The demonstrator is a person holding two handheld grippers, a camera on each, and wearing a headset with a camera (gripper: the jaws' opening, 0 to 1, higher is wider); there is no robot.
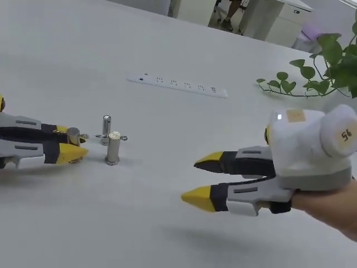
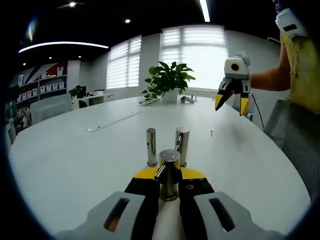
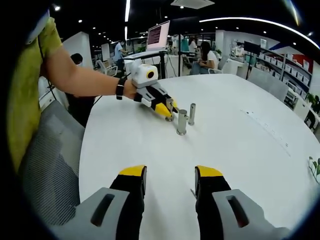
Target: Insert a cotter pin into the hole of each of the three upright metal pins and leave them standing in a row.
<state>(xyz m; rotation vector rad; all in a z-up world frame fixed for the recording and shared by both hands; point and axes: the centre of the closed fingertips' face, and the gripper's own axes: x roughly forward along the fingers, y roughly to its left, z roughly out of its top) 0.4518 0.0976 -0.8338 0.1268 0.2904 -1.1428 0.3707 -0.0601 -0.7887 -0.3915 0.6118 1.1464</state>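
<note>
Three upright metal pins stand on the white table (image 1: 167, 223). My left gripper (image 1: 78, 146) is shut on the left one (image 1: 73, 135), seen close up as the held pin (image 2: 170, 172) with a thin cotter pin (image 2: 160, 172) slanting across it. Just past it stand the rear pin (image 1: 106, 128) and the front pin (image 1: 113, 148), which has wire showing at its head. My right gripper (image 1: 202, 178) hovers open and holds nothing, well to the right of the pins. A small loose cotter pin (image 3: 192, 191) lies on the table by its jaw.
A white power strip (image 1: 178, 85) lies across the table behind the pins. A leafy plant (image 1: 329, 61) overhangs the far right corner. Chairs and people sit beyond the table's far edge in the right gripper view.
</note>
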